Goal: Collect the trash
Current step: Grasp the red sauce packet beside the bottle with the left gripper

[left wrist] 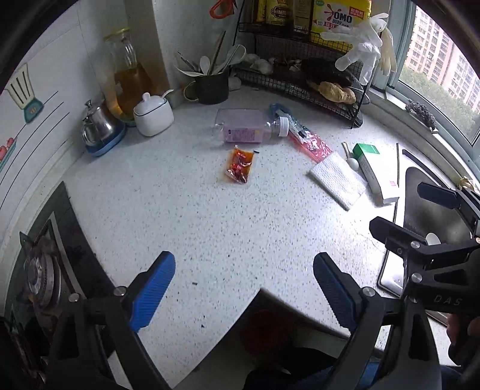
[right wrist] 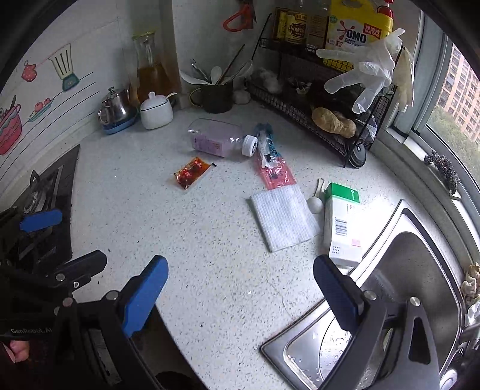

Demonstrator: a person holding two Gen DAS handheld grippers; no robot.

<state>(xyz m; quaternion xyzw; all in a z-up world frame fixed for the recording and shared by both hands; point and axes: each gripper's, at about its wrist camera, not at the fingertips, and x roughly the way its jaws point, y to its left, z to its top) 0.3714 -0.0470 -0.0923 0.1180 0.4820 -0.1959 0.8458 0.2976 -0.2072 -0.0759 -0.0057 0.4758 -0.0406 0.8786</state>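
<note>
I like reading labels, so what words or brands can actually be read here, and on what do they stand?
"OMO": yellow detergent bottle on the wire rack.
"GenRobot.AI": left gripper, on its body.
"DAS": right gripper, on its body; the rest is cut off.
Brown bottle, green box, plastic bottle: print too small to read.

Speckled stone counter [left wrist: 210, 216], glossy steel sink [right wrist: 420, 255]
</note>
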